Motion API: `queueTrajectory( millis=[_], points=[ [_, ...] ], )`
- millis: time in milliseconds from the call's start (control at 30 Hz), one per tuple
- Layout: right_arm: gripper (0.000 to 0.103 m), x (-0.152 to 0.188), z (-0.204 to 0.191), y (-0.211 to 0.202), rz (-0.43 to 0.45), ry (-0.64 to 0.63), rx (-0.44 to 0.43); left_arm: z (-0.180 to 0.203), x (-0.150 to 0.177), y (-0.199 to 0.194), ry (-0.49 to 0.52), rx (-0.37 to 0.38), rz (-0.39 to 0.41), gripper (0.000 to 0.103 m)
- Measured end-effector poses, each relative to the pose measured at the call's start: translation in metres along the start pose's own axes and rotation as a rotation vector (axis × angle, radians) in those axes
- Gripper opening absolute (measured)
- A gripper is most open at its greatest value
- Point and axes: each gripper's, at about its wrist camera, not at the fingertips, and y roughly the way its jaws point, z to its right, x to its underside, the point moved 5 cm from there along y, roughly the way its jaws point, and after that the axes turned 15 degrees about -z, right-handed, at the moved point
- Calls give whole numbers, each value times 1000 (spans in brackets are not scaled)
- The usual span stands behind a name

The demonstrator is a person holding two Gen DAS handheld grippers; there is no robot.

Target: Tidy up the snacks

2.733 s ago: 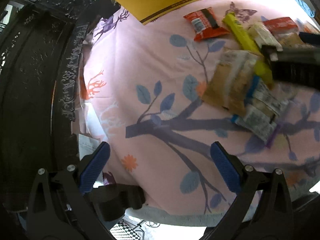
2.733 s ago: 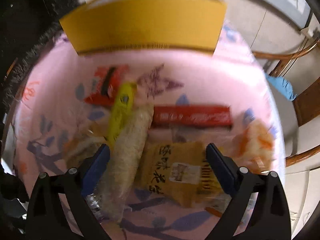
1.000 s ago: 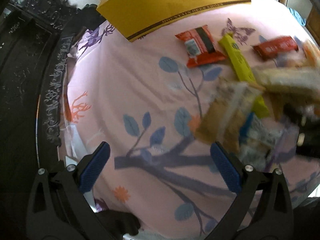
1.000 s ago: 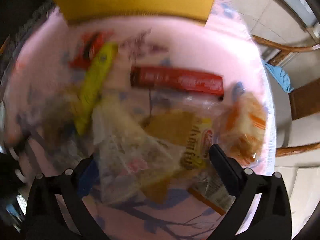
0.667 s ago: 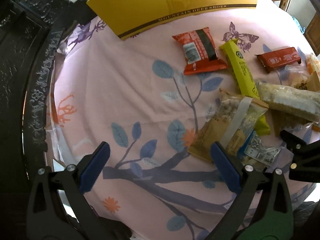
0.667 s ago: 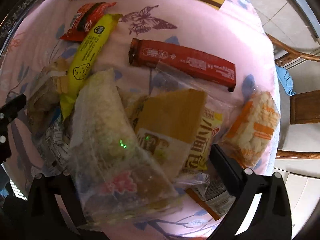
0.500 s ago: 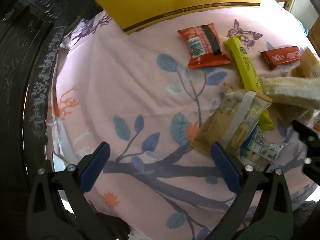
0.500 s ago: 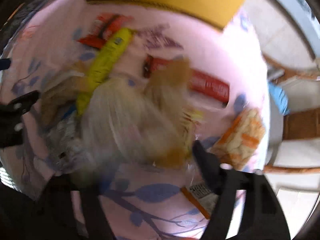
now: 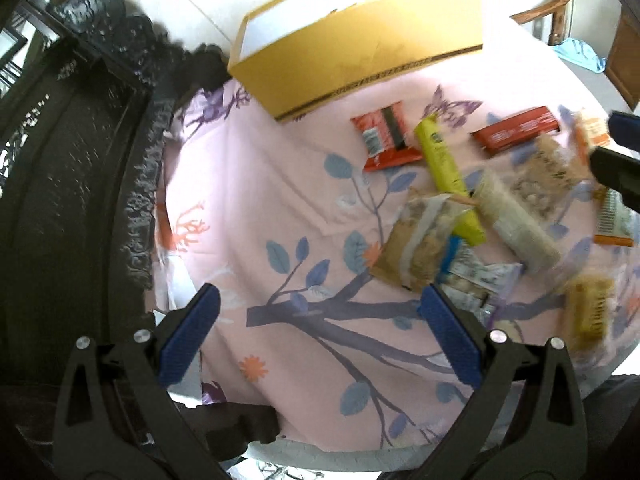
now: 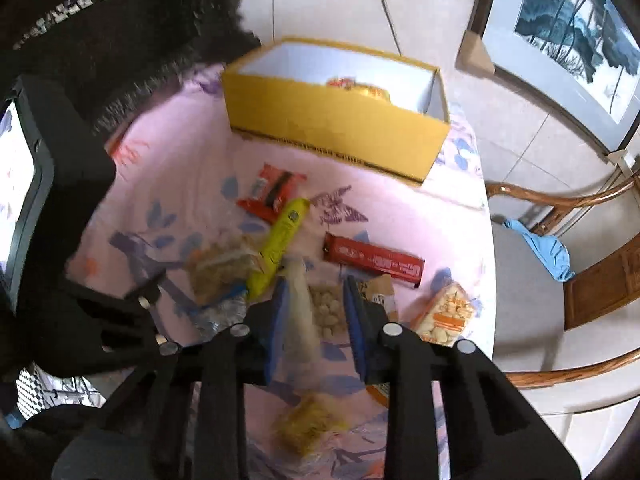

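Observation:
Snacks lie on a pink flowered cloth (image 9: 260,200): a red-black packet (image 9: 386,138), a yellow-green bar (image 9: 446,176), a long red bar (image 10: 374,260) and a brown packet (image 9: 416,240). My left gripper (image 9: 320,336) hangs open over bare cloth near the front edge. My right gripper (image 10: 316,316) is high above the pile, its jaws closing to a narrow gap. Through that gap show a pale long packet (image 10: 300,304) and a clear bag of puffs (image 10: 328,312), both apparently on the cloth. A blurred yellow packet (image 10: 308,428) lies nearer the front. The open yellow box (image 10: 332,120) holds one snack (image 10: 358,86).
Dark carved furniture (image 9: 60,160) borders the table on the left. A wooden chair (image 10: 580,280) with a blue cloth (image 10: 540,248) stands to the right. A framed picture (image 10: 560,40) leans on the floor behind. An orange-white packet (image 10: 444,314) lies near the right edge.
Both grippers have risen. The right jaws have gone from wide to narrow. The pale packet has swung to a diagonal, and the yellow packet has dropped toward the front edge.

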Motion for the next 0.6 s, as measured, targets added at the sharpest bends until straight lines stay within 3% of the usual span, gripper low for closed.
queueTrajectory(
  millis=[67, 267, 333, 367, 400, 467, 600],
  points=[
    [28, 0, -6, -11, 52, -9, -5, 0, 2, -6, -5, -9, 9, 101],
    [26, 4, -3, -19, 73, 16, -47, -2, 10, -3, -25, -43, -21, 101],
    [63, 7, -4, -13, 52, 9, -48, -3, 15, 8, -23, -56, -53, 101],
    [94, 8, -3, -7, 44, 11, -27, -3, 17, 12, -19, -59, -69, 101],
    [101, 9, -3, -1, 42, 9, -10, -2, 18, 17, -14, -59, -84, 101],
    [101, 11, -2, 16, 32, -2, 7, 1, 22, 29, 1, -56, -123, 101],
    [101, 10, -3, 76, -112, -17, -24, 7, 27, 56, 24, -62, -195, 101]
  ],
)
